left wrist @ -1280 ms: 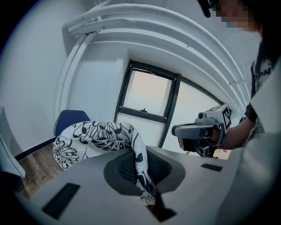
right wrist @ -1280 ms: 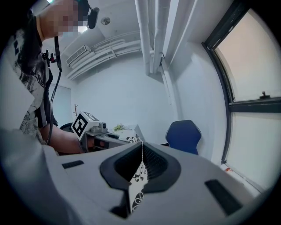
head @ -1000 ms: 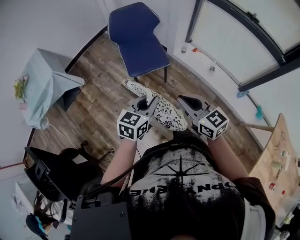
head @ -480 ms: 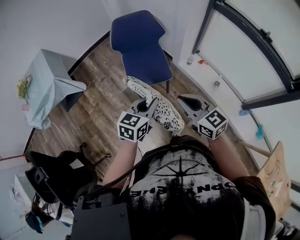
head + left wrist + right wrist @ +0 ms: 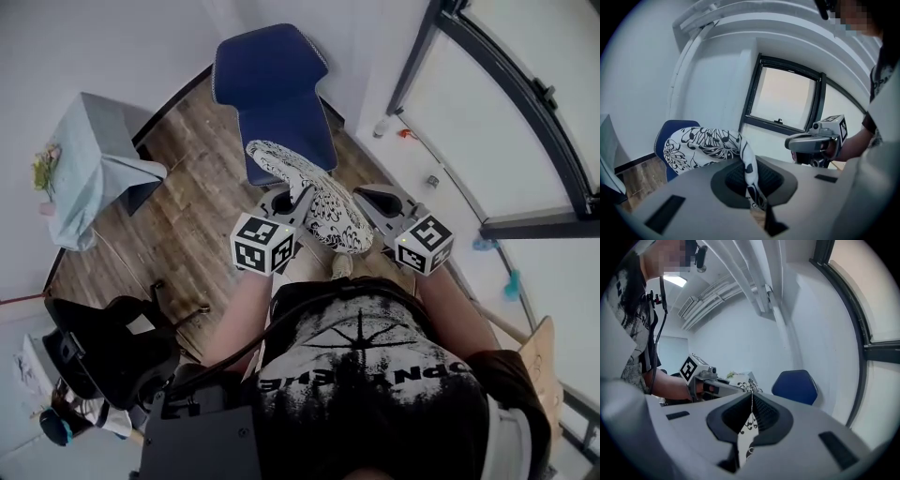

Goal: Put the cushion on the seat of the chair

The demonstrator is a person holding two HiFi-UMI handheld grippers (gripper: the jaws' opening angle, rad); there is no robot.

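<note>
The cushion (image 5: pixel 309 192), white with a black floral print, is held in the air between the two grippers, in front of the person and short of the chair (image 5: pixel 277 122). The left gripper (image 5: pixel 300 199) is closed on a fold of the cushion's left edge; in the left gripper view the fabric is seen pinched between jaws that are almost together. The right gripper (image 5: pixel 362 204) is likewise clamped on a thin edge of the cloth at the near right end, with the printed fabric seen running down between its jaws.

The long axis of the cushion is seen to run from near right to far left, in line with the blue seat (image 5: pixel 286 141) beyond it. In the head view the far end of the cushion overlaps the near edge of the seat, though how high above it the cushion hangs cannot be told. The seat lies ahead of both grippers and slightly to the left, and the left gripper is judged to be the nearer of the two. The seat itself is bare, so the placing is judged not yet done: a carry farther forward and then a lowering would be called for.
</note>
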